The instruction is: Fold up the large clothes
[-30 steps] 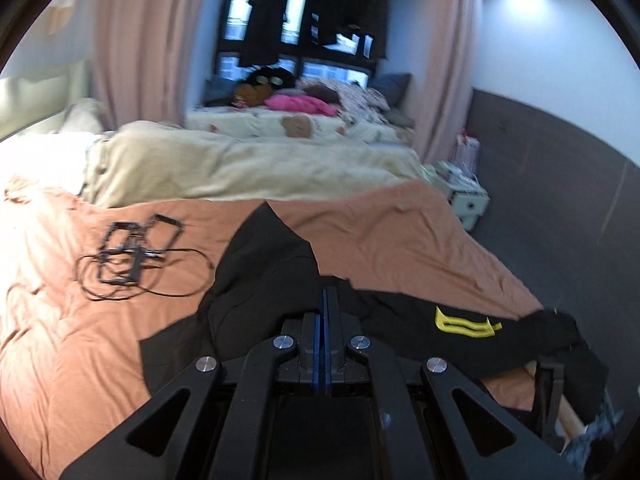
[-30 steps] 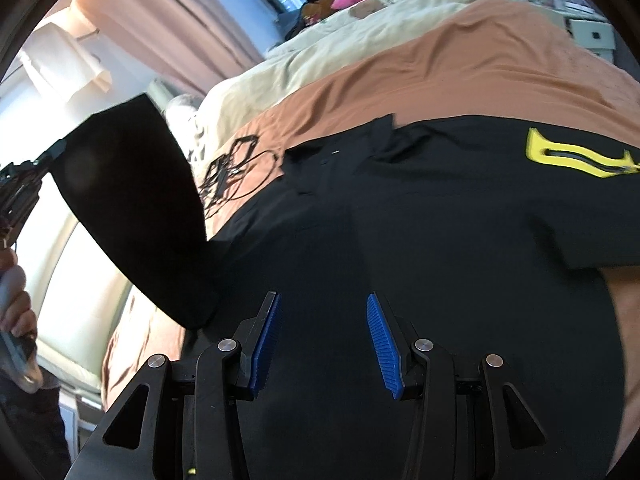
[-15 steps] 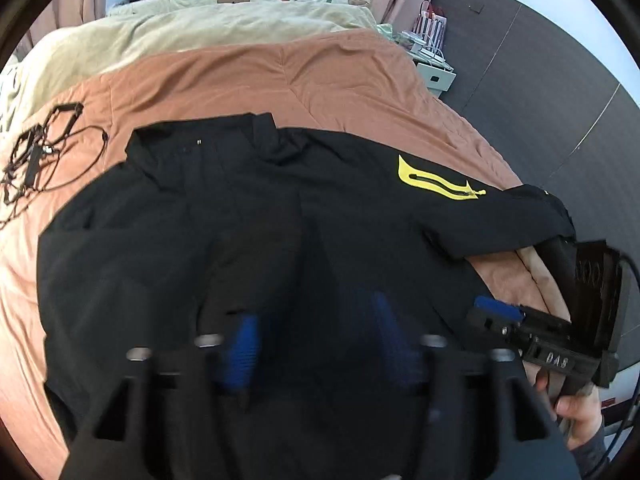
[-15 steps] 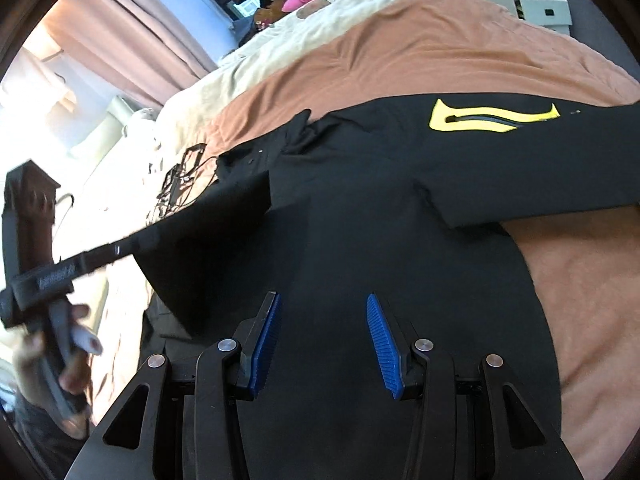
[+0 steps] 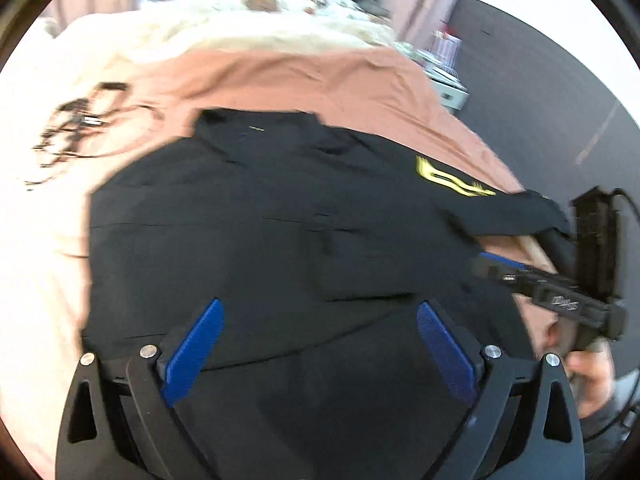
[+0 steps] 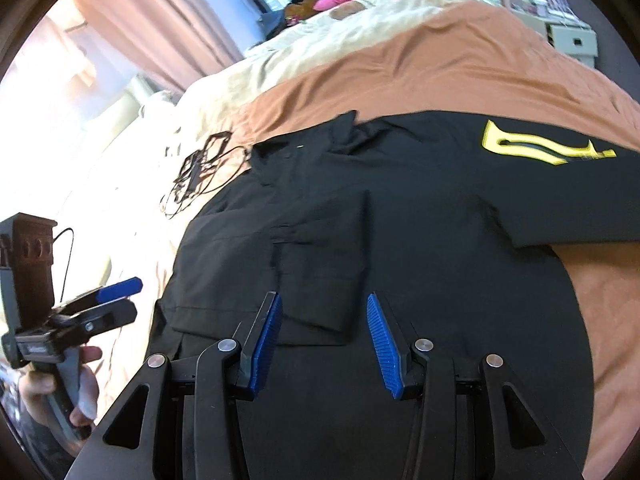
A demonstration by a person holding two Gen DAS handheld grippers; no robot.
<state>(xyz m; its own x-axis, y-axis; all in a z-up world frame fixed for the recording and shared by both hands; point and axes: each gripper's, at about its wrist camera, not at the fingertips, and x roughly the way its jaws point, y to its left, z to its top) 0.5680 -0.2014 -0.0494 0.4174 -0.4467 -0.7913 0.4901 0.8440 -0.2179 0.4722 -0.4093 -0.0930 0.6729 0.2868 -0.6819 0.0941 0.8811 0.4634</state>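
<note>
Left wrist view: left tool (image 5: 316, 346), jaws just opened wide, empty above black cotton shirt (image 5: 280, 240); right tool (image 6: 322, 340) half-open, empty; next, smooth the folded sleeve.

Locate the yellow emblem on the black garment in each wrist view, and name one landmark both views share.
Left wrist view: the yellow emblem sits right of centre, on the black garment, near its right sleeve.
Right wrist view: the yellow emblem sits upper right, on the sleeve side.
Shared landmark: the tangle of black cables on the bed, left of the garment's collar.
</note>
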